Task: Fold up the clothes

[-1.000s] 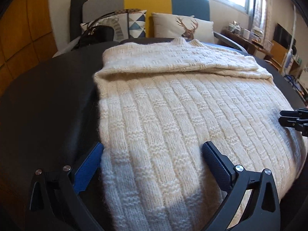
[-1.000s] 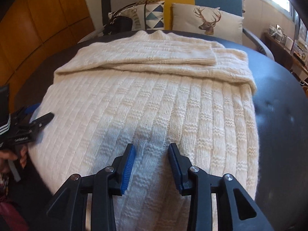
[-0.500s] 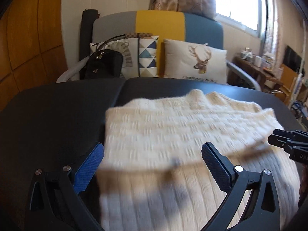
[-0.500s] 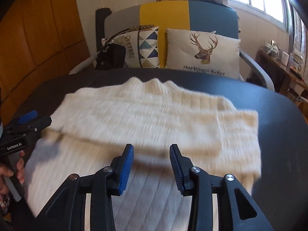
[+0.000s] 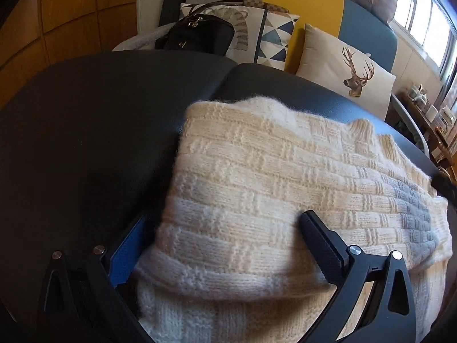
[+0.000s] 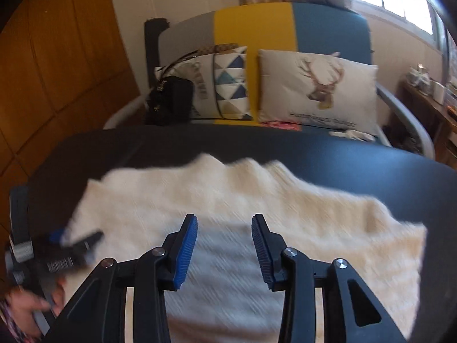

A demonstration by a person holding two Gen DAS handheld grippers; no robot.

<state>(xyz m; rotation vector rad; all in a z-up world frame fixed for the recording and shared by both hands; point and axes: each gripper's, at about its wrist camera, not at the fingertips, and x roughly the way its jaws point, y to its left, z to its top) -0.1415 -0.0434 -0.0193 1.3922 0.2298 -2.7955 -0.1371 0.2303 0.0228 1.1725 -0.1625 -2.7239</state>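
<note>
A cream knit sweater (image 5: 285,200) lies folded on the dark desk (image 5: 85,143), its doubled-over edge toward the cameras. The left gripper (image 5: 225,243) stands released and wide, its fingers straddling the sweater's near left corner without pinching it. The right gripper (image 6: 224,245) hangs over the sweater's middle, half parted and grasping nothing.

Sweater (image 5: 285,188): cream, basket-weave knit; desk (image 5: 85,143): black; cushion (image 5: 345,71): white, deer print; sofa (image 6: 257,25): grey, yellow, blue.
</note>
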